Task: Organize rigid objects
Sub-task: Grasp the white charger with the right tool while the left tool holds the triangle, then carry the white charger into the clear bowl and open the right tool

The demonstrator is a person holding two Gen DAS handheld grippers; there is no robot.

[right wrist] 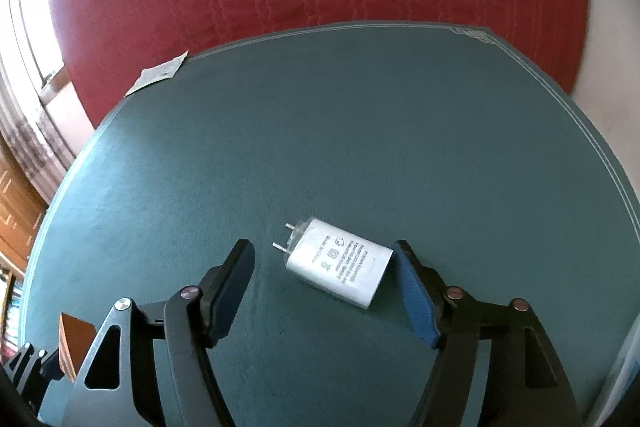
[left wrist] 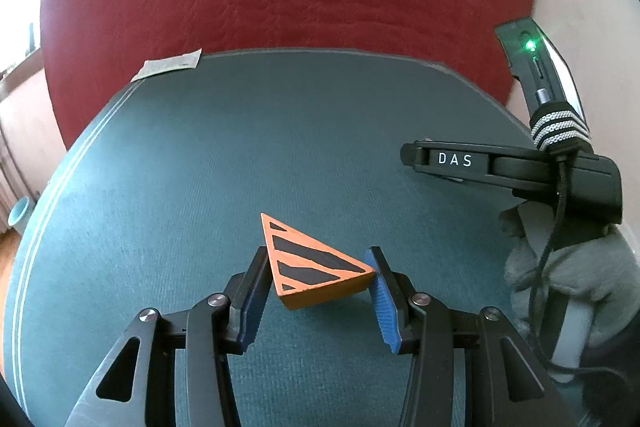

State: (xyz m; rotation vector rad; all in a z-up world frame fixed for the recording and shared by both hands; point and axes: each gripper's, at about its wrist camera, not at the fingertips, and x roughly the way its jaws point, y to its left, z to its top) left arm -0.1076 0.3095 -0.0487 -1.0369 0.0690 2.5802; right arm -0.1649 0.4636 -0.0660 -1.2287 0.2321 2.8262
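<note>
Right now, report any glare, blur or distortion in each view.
Left wrist view: fisheye bends the teal mat's edge; window glare at upper left; orange triangle sharp. Right wrist view: same bending, blown-out window at left; white adapter print fairly sharp.

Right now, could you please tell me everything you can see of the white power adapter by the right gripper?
The white power adapter is a small rounded block, seemingly glossy plastic, with two metal prongs at its far-left end and grey printed text on its upper face. It lies flat and skewed on the green mat, between the fingers of the right gripper. The left finger stands clear of it; its near-right end sits against or very near the blue pad.
</note>
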